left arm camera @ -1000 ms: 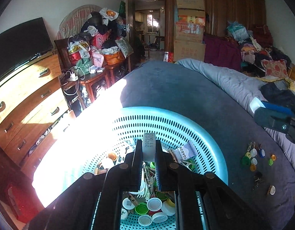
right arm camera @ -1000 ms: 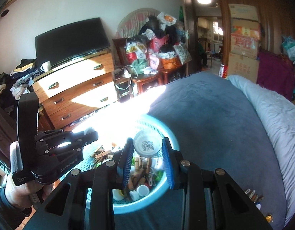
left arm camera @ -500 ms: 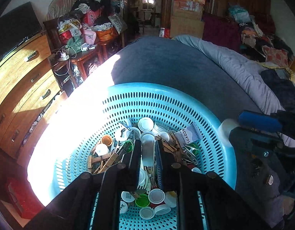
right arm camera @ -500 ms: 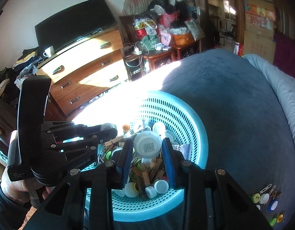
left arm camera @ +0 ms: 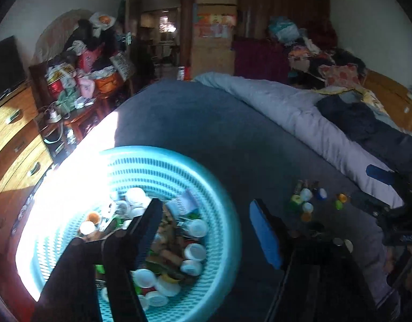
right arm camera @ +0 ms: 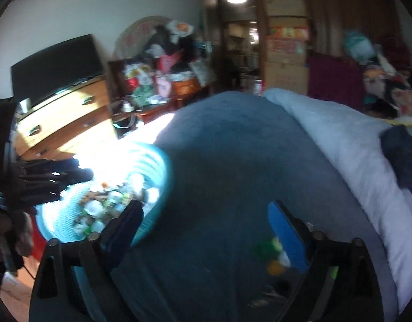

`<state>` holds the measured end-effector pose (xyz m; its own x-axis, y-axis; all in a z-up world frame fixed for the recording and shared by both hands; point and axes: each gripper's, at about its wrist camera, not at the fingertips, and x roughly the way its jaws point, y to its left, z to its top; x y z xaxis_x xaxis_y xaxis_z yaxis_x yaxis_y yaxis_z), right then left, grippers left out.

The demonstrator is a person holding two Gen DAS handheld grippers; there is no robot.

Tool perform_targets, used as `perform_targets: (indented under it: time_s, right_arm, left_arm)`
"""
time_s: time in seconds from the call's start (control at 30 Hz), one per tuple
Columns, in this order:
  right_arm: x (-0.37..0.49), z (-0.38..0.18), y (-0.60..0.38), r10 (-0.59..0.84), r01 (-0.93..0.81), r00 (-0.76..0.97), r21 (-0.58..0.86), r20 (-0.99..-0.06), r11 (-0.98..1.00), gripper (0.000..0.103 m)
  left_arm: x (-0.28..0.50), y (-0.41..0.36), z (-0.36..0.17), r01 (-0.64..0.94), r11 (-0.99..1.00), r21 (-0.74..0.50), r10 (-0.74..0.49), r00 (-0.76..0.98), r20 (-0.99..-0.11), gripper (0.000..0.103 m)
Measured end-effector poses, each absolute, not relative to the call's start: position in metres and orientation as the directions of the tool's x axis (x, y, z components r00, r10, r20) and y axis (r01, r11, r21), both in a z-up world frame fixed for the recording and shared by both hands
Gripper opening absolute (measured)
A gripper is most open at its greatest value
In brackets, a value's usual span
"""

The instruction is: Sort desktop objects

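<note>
In the left wrist view bare blue bedspread (left arm camera: 206, 134) lies open from ten to one o'clock, while the turquoise basket (left arm camera: 227, 230) blocks seven o'clock, scattered caps (left arm camera: 307, 201) lie at three, and the folded quilt (left arm camera: 299, 112) walls off two.

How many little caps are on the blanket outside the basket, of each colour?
Green caps: 2
Orange caps: 2
White caps: 2
Blue cap: 1
Pale blurred caps lying apart: 2
Total: 9, as far as the blur shows.
</note>
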<state>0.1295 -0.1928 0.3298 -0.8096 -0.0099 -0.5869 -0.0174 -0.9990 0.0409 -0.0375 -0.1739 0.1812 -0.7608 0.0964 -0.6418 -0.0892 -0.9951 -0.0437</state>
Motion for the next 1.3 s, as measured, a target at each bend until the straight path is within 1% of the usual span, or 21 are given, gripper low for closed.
perform_targets:
  time_s: [0.03,0.1,0.17,0.23,0.3,0.43,0.5,0.57,0.63,0.73,1.3]
  right_arm:
    - [0.145,0.312,-0.163,0.053,-0.094,-0.782,0.033,-0.62,-0.995,0.103]
    - [0.175,0.271,-0.102,0.144,-0.239,-0.698,0.038,-0.701,-0.97,0.103]
    - [0.197,0.234,-0.058,0.202,-0.352,-0.624,0.041,-0.755,-0.935,0.103]
    - [0.216,0.197,-0.023,0.221,-0.436,-0.557,0.055,-0.8,-0.898,0.103]
    - [0.223,0.17,-0.002,0.217,-0.47,-0.509,0.058,-0.833,-0.881,0.103]
    - [0.221,0.151,0.009,0.258,-0.458,-0.524,0.013,-0.812,-0.889,0.103]
    - [0.218,0.13,0.015,0.234,-0.456,-0.511,0.03,-0.827,-0.89,0.103]
    - [0.219,0.13,0.014,0.244,-0.457,-0.528,0.03,-0.813,-0.889,0.103]
    - [0.218,0.131,0.011,0.259,-0.456,-0.523,0.01,-0.812,-0.89,0.103]
    - [0.219,0.131,0.01,0.256,-0.456,-0.522,0.013,-0.813,-0.89,0.103]
    - [0.22,0.131,0.01,0.256,-0.455,-0.521,0.011,-0.814,-0.89,0.103]
  left_arm:
    - [-0.035,-0.152,0.173,-0.132,-0.99,-0.04,0.127,-0.757,-0.641,0.092]
    - [-0.033,-0.105,0.146,-0.214,-0.977,-0.021,0.174,-0.731,-0.66,0.098]
    - [-0.039,-0.068,0.108,-0.268,-0.963,-0.003,0.191,-0.68,-0.708,0.098]
    - [-0.048,-0.041,0.066,-0.282,-0.959,0.008,0.176,-0.621,-0.764,0.098]
    - [-0.056,-0.03,0.035,-0.253,-0.967,0.01,0.151,-0.609,-0.778,0.098]
    - [-0.069,-0.039,0.011,-0.135,-0.99,-0.048,0.122,-0.616,-0.778,0.098]
    - [-0.073,-0.037,0.002,-0.107,-0.993,-0.041,0.098,-0.603,-0.792,0.098]
    - [-0.078,-0.031,-0.009,-0.114,-0.994,-0.007,0.072,-0.579,-0.812,0.098]
    - [-0.078,-0.022,-0.011,-0.138,-0.99,0.033,0.053,-0.577,-0.815,0.103]
    - [-0.08,-0.013,-0.016,-0.147,-0.985,0.086,0.015,-0.576,-0.817,0.103]
    - [-0.078,-0.013,-0.017,-0.132,-0.986,0.104,-0.008,-0.583,-0.813,0.103]
